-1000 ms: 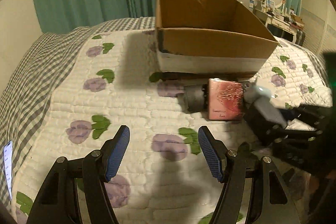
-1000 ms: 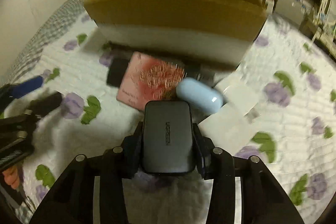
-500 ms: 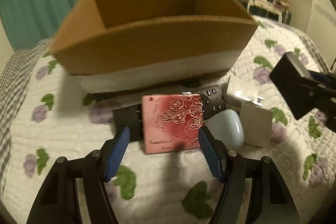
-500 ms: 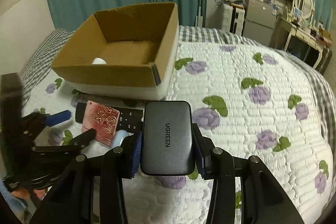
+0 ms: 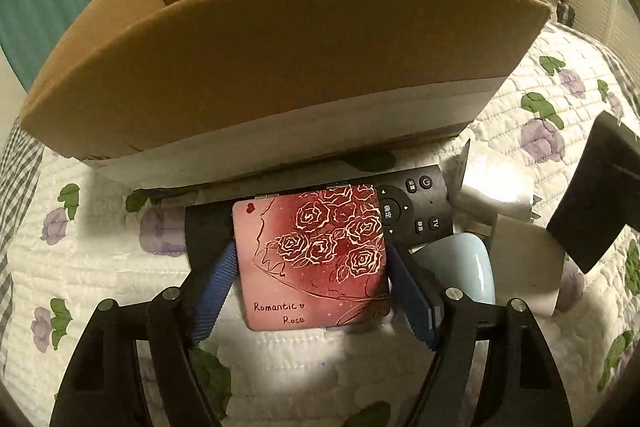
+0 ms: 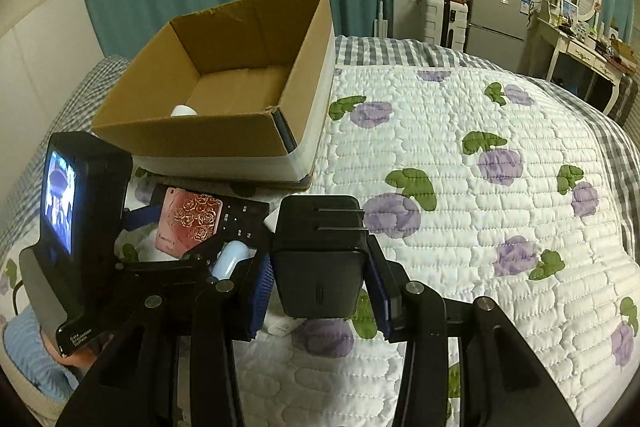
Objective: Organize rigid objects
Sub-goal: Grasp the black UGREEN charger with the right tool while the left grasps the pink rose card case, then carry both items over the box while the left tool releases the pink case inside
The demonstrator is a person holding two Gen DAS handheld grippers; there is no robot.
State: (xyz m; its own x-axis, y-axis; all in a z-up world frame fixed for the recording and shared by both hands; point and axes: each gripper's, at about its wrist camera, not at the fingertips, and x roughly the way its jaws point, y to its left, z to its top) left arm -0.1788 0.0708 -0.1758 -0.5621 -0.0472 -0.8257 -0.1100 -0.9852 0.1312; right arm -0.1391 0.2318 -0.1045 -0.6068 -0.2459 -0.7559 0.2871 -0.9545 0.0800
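our left gripper point(image 5: 310, 269) straddles the pink rose case point(image 5: 314, 259) lying on the remote point(image 5: 416, 205) before the cardboard box point(image 6: 224, 95), jaws apart. our right gripper point(image 6: 320, 267) is clamped on the black charger point(image 6: 320, 259). next, we judge: squeeze, lift, box both.

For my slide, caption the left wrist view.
Left gripper straddling the pink rose case, which lies on a black remote before the cardboard box.
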